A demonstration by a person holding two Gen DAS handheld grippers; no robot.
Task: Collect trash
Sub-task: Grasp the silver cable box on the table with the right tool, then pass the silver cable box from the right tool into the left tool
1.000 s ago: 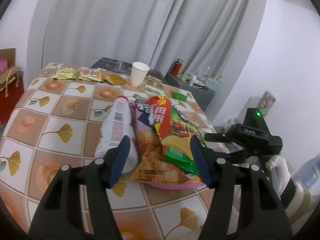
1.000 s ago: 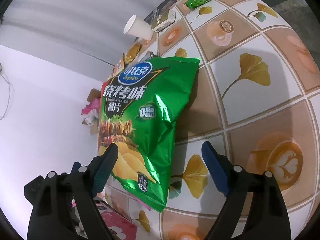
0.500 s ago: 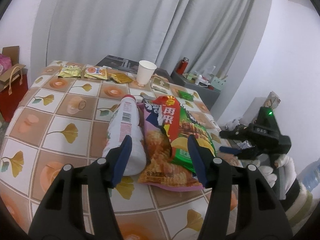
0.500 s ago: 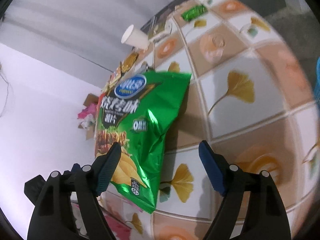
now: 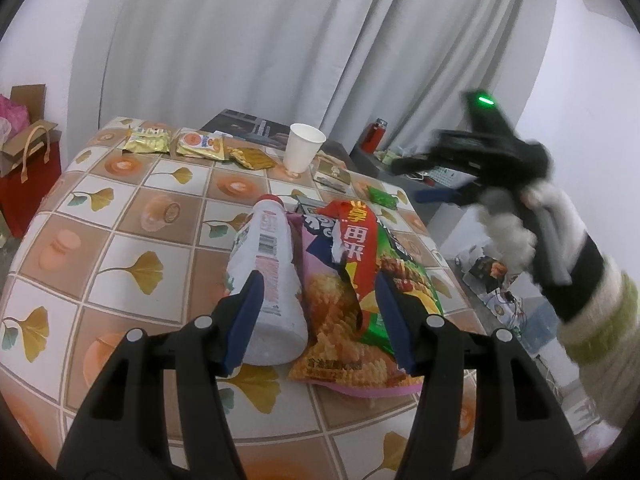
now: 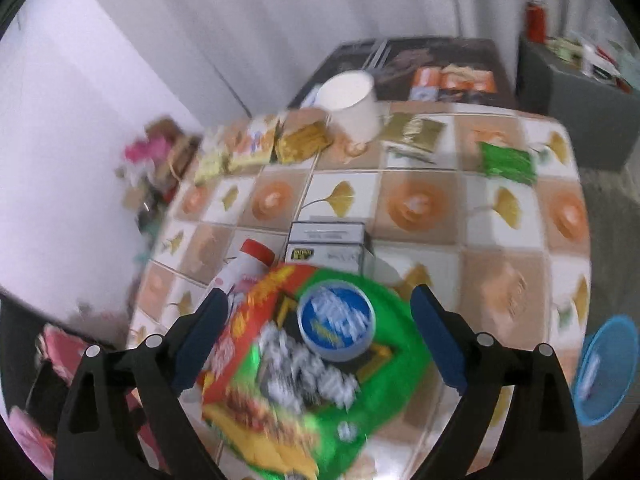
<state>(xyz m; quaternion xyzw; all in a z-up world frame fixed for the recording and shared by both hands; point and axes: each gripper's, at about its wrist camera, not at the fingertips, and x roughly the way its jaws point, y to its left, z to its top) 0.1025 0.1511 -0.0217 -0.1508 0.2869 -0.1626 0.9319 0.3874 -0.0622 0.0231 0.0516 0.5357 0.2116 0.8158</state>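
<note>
A pile of trash lies at the near right of the tiled table (image 5: 120,240): a white bottle (image 5: 264,276) with a red cap, an orange-and-purple chip bag (image 5: 332,320), a torn red wrapper (image 5: 356,240) and a green chip bag (image 5: 404,280). My left gripper (image 5: 316,320) hovers over this pile with its jaws apart, and no pad visibly presses on anything. My right gripper (image 6: 320,340) is above the green chip bag (image 6: 340,380). Its jaws are opening and hold nothing. The left wrist view shows the right gripper (image 5: 408,182) raised beside the table in a gloved hand.
A paper cup (image 5: 302,152) and several small gold packets (image 5: 148,144) sit along the far edge. A small green packet (image 6: 506,162) and a grey box (image 6: 328,246) lie mid-table. A blue basket (image 6: 604,372) stands on the floor at the right, and a red gift bag (image 5: 28,184) at the left.
My right gripper rose and rolled, and its jaws widened; its view now looks down on the pile and the far table. The left gripper and the pile stayed put.
</note>
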